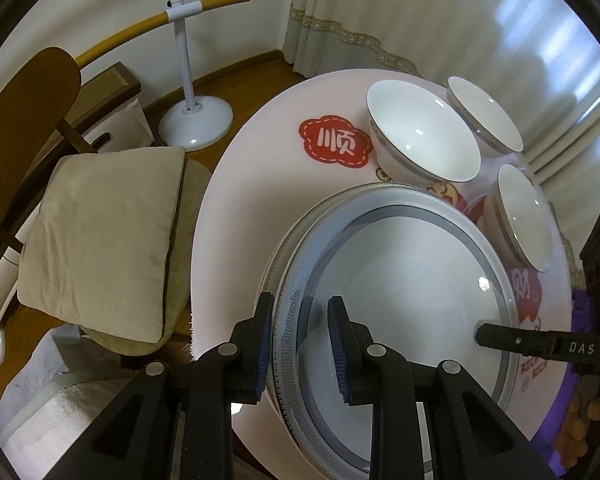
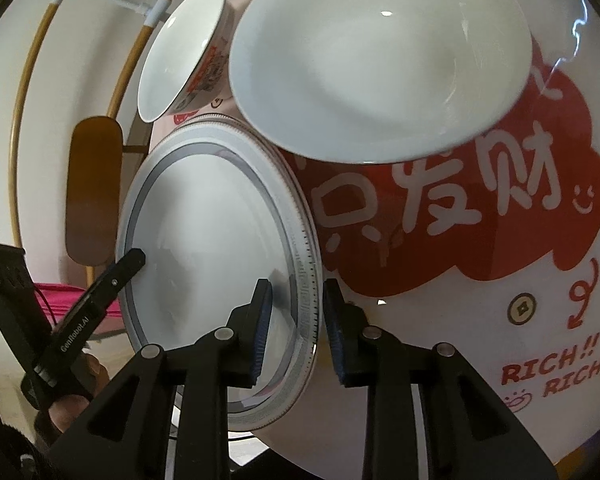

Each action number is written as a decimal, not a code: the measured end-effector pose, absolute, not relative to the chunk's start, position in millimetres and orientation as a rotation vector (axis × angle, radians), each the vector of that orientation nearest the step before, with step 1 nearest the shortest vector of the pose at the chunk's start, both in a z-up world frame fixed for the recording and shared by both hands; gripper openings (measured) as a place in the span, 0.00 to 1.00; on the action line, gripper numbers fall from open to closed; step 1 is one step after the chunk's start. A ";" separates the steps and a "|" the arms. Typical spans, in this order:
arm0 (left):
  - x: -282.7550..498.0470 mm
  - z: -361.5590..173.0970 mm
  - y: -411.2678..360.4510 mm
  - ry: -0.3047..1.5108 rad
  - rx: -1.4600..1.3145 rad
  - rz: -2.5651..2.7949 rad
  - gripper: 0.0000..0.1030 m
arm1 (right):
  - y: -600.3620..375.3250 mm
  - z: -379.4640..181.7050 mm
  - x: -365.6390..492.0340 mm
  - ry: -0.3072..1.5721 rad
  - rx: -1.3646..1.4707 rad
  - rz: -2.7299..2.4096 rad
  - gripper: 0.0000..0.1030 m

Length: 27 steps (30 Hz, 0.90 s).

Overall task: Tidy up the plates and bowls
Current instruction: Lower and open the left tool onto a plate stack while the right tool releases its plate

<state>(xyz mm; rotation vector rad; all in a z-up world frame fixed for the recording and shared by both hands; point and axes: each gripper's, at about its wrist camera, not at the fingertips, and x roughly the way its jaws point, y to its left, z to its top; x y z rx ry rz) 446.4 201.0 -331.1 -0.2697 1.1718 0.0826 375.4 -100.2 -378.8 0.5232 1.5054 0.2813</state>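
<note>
**Plate stack held at both rims, bowls behind**

1. Chair (image 1: 28, 128) w/ beige cushion (image 1: 104, 236): far left, off the table, wood floor between it and the table edge.
2. White lamp stand (image 1: 196, 116): on the floor behind the cushion, clear of the table.
3. Round table (image 1: 236, 208), pale cloth w/ red printed patches: bare strip runs along its left edge, from the red patch down toward my left fingers.
4. My left gripper (image 1: 300, 348): jaws straddle the plate's left rim, one pad outside the edge, one over the well. Gap narrow; I read it as clamped on the rim.
5. Plate (image 1: 400, 292), grey key-pattern border: top of a stack; a second rim peeks out beneath on the left. Sits near the table's front edge.
6. My right gripper (image 2: 296, 328): jaws around the opposite rim, inner pad on the plate face, outer pad (image 2: 336, 336) standing apart from the edge. Firm grip or not: can't tell.
7. Three white bowls behind the plate: large bowl (image 1: 420, 132), rear bowl (image 1: 484, 114), right bowl (image 1: 520, 216). Right one crowds the plate's rim; little room there.
</note>
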 end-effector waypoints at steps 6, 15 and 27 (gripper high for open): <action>444.4 -330.1 199.4 1.172 -0.241 0.102 0.23 | -99.1 -383.0 380.0 1.498 0.535 0.302 0.23; 444.6 -333.4 200.6 1.174 -0.236 0.108 0.23 | -102.3 -386.1 377.4 1.493 0.540 0.307 0.21; 436.5 -322.2 188.3 1.207 -0.240 0.120 0.43 | -91.2 -359.7 372.2 1.477 0.393 0.281 0.34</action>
